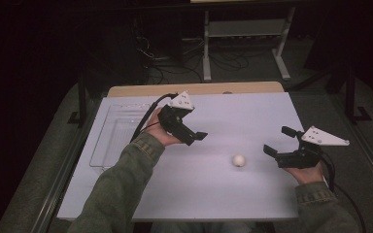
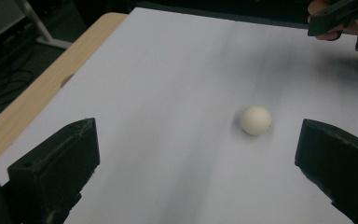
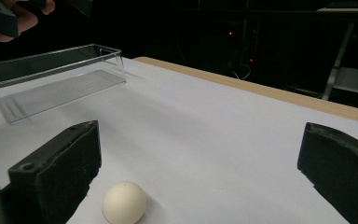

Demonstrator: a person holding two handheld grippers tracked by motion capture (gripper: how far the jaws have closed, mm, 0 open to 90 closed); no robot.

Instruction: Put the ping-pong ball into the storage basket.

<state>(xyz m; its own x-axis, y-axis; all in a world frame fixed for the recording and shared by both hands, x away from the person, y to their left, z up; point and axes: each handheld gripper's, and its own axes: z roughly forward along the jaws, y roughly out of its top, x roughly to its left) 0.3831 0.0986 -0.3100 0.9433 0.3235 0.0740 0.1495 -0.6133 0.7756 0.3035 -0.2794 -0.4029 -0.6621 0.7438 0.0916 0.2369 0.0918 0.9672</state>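
Your counter (image 1: 184, 194) carries very little: its white sheet holds a clear tray and one small ball, and nothing on it looks handled yet. The work, as far as you can judge from this layout, is to lift the ball and drop it in the tray, and none of that is done.

The clear tray (image 1: 108, 141) sits at the far left of the counter, on your left side, and from the right gripper view (image 3: 56, 70) you can see it has nothing in it. It stands well apart from the ball.

Your left claw (image 1: 190, 134) hangs above the counter just right of the tray, jaws spread wide with nothing between them. In its own view the ball lies ahead, between the lines of the two jaws but not yet within their reach.

Your right claw (image 1: 278, 141) hovers low at the right side of the counter, jaws also wide and holding nothing. It is the nearer one: in its own view the ball sits close by its left jaw, near but apart from it.

The white ball (image 1: 239, 160) rests on the counter right of centre, between your two claws, untouched.

So everything is left: close in on the ball, grip it, carry it across and release it in the tray.
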